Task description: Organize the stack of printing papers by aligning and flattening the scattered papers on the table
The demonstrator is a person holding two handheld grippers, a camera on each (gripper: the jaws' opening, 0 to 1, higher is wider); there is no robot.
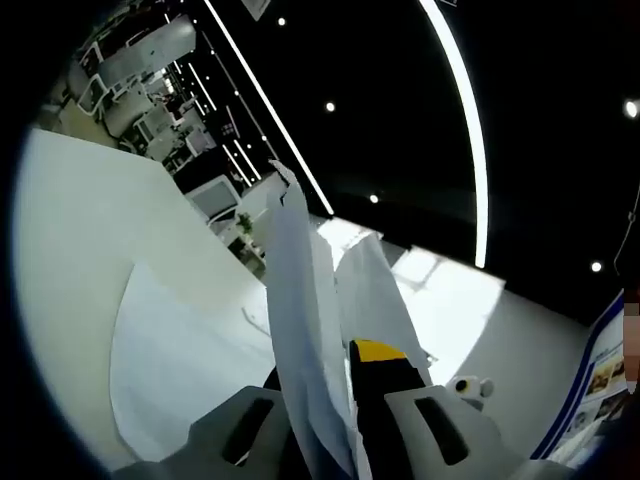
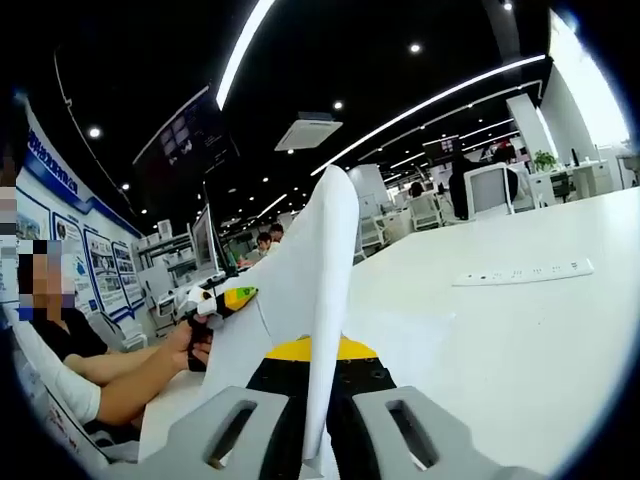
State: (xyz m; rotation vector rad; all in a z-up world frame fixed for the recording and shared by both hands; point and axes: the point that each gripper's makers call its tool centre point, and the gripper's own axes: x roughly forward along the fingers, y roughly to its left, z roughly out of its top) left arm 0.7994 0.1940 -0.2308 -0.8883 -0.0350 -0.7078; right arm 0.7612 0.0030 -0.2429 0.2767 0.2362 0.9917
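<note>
In the left gripper view a bunch of white printing papers (image 1: 305, 330) stands upright on edge between my jaws, with my left gripper (image 1: 335, 445) shut on its lower part. Another white sheet (image 1: 175, 370) lies flat on the white table (image 1: 80, 260) to the left. In the right gripper view the same white papers (image 2: 320, 290) rise from between the jaws of my right gripper (image 2: 318, 440), which is shut on them. Across the papers a hand (image 2: 195, 345) holds the left gripper (image 2: 225, 300), with its yellow mark showing at the papers' far edge.
A white power strip (image 2: 520, 271) lies on the table (image 2: 540, 340) to the right. A small white object (image 1: 470, 386) sits on the table to the right of the papers. Desks, chairs (image 2: 490, 190) and seated people stand at the back, posters (image 2: 95, 270) at the left.
</note>
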